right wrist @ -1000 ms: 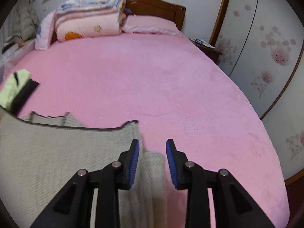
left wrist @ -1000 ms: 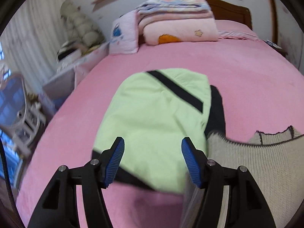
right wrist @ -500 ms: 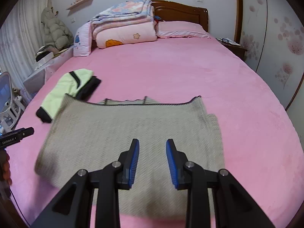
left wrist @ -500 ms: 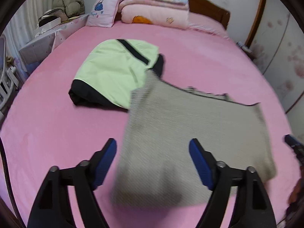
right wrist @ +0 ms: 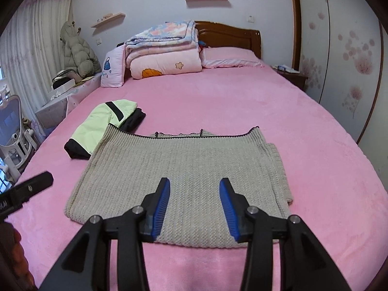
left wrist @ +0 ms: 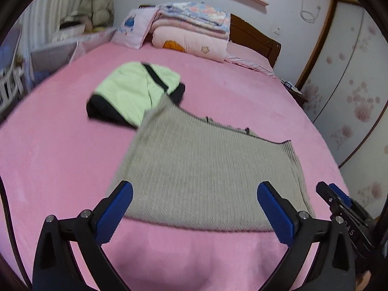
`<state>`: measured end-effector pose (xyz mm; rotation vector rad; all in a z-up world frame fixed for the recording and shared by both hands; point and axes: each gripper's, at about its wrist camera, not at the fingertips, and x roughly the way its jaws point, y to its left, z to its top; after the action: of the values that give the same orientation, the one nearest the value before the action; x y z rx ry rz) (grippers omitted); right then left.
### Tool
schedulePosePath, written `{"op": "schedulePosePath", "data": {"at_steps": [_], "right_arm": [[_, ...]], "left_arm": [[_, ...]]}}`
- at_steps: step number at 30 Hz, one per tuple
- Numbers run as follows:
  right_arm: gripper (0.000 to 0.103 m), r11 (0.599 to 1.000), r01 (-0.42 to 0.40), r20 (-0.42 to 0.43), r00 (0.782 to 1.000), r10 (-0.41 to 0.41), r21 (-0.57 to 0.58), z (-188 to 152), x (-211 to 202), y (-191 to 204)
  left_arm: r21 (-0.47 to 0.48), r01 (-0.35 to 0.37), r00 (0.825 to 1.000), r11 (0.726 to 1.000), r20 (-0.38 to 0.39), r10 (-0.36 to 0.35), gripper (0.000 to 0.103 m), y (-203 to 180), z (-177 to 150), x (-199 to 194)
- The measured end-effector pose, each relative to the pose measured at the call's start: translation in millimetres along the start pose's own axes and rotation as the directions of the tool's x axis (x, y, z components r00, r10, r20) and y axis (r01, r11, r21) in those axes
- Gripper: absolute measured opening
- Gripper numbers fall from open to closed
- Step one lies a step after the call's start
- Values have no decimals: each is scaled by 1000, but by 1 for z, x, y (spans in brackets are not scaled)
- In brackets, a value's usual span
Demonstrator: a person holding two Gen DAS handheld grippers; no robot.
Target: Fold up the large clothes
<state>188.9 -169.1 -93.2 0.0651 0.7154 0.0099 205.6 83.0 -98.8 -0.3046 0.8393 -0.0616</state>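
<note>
Right-wrist view, nearest first: my right gripper (right wrist: 194, 208) has its jaws part-way apart and opening, nothing pinched between them; the blue pads hang above cloth, not on it. My left gripper (left wrist: 194, 213) is spread about as wide as it goes, also opening and empty.

Directly ahead of both, lying flat on the pink bed (right wrist: 242, 111), is the grey knit sweater (right wrist: 184, 169), folded into a broad rectangle. Its long axis runs across my line of sight, left to right. Near hem lies just beyond my fingertips; dark-trimmed far edge points toward the headboard. Right gripper sits over the middle of the near hem; left gripper stands off toward the left corner. Judgement: each hand is nearest its own end, so a next fold would suit both hands together.

Count: one grey sweater; one folded green-and-black jacket (right wrist: 101, 123) beyond, its near side touching, slightly under, the sweater's far-left corner. Farthest: one stack of quilts (right wrist: 165, 53) by the headboard.
</note>
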Motion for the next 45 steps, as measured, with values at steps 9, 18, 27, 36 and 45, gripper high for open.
{"op": "schedulePosePath", "data": {"at_steps": [9, 18, 27, 36, 45], "right_arm": [[42, 999, -15, -73, 997, 11, -47, -44, 48, 21], [37, 997, -49, -130, 991, 41, -62, -65, 80, 36], [34, 995, -53, -150, 988, 41, -80, -72, 98, 39], [32, 998, -17, -126, 992, 9, -62, -59, 109, 30], [18, 993, -82, -226, 972, 62, -82, -55, 155, 37]], "left_arm": [[-280, 85, 985, 956, -123, -124, 102, 72, -52, 69], [-478, 140, 967, 867, -124, -224, 102, 111, -79, 122], [-427, 212, 971, 879, -14, -240, 97, 104, -54, 153], [-407, 195, 981, 892, 61, -186, 16, 98, -24, 162], [-130, 101, 981, 986, 177, -78, 11, 36, -2, 122]]}}
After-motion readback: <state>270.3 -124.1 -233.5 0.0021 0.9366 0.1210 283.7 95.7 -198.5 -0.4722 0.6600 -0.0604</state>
